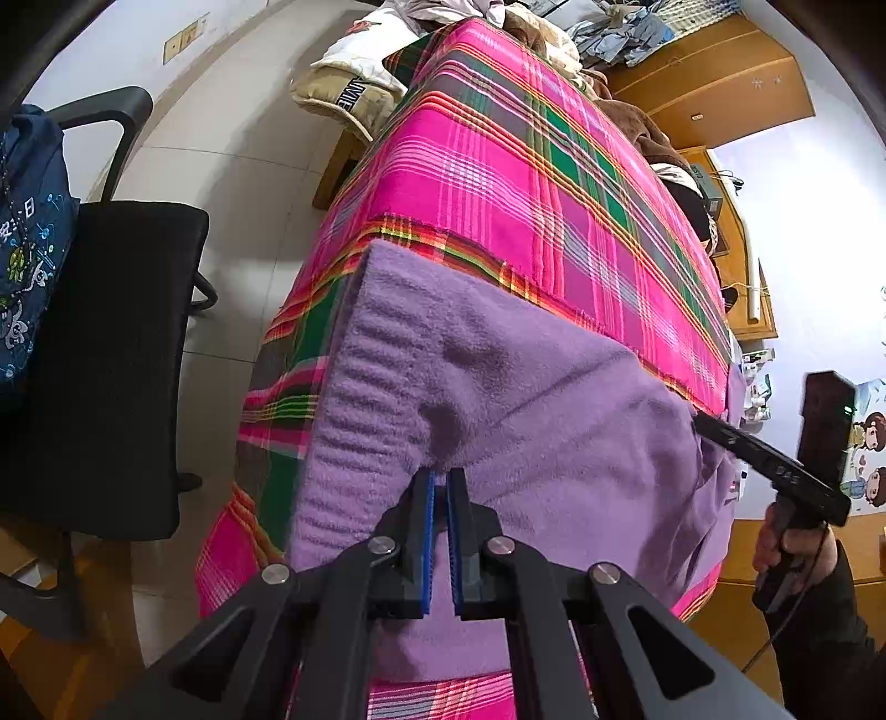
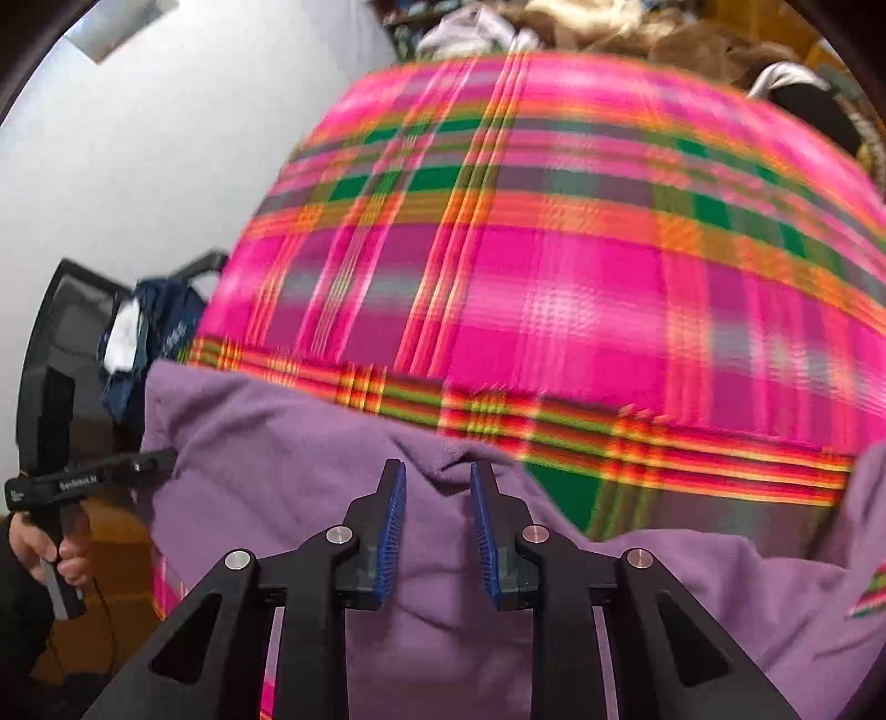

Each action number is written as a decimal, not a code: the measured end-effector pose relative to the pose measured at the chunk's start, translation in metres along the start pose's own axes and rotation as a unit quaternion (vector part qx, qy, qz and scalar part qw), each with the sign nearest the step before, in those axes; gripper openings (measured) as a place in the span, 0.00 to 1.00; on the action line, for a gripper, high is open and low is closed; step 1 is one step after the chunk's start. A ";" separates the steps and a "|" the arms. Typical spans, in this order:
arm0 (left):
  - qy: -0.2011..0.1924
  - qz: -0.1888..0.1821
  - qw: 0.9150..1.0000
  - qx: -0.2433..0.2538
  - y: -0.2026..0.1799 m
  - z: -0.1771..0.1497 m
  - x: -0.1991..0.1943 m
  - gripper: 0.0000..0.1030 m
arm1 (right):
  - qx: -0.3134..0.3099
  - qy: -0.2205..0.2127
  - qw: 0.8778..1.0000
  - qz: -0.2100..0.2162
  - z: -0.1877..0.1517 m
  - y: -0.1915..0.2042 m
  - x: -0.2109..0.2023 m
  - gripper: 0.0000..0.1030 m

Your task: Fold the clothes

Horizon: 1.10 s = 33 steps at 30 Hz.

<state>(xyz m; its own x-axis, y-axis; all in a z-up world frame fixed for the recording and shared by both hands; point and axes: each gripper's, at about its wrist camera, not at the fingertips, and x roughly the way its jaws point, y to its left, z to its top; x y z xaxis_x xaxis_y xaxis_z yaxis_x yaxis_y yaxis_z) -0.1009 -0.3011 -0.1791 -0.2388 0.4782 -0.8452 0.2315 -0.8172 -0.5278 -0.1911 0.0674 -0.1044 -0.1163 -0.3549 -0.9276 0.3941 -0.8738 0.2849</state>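
Observation:
A purple fleece garment lies spread over the near end of a bed with a pink plaid cover. My left gripper is shut on a pinch of the fleece near its ribbed left edge; the fabric puckers at the fingertips. In the right wrist view my right gripper stands partly closed, with a bunched fold of the purple garment filling the gap between its blue pads. From the left wrist view the right gripper meets the garment's right edge. The left gripper shows at the garment's left edge.
A black office chair with a blue backpack stands left of the bed on a tiled floor. A cushion and piled clothes crowd the bed's far end. Wooden furniture runs along the right. A hand holds the right gripper's handle.

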 end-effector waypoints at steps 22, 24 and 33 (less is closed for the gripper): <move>-0.012 0.006 1.000 0.029 -0.013 -0.004 -0.012 0.02 | 0.042 -0.018 0.998 0.045 0.021 -0.016 -0.005 0.29; -0.009 0.006 0.999 0.035 -0.016 -0.007 -0.013 0.02 | 0.023 -0.002 0.999 0.036 0.019 -0.009 0.004 0.29; 0.017 0.017 0.999 0.033 -0.003 -0.038 -0.007 0.02 | 0.075 -0.029 0.996 -0.046 0.032 -0.027 0.006 0.07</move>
<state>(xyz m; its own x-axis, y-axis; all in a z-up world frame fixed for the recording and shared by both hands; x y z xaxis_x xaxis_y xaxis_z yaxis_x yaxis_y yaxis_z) -0.0644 -0.2897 -0.1747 -0.1989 0.4593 -0.8657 0.1756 -0.8524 -0.4926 -0.2320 0.0781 -0.1095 -0.2004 -0.2853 -0.9372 0.2393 -0.9419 0.2356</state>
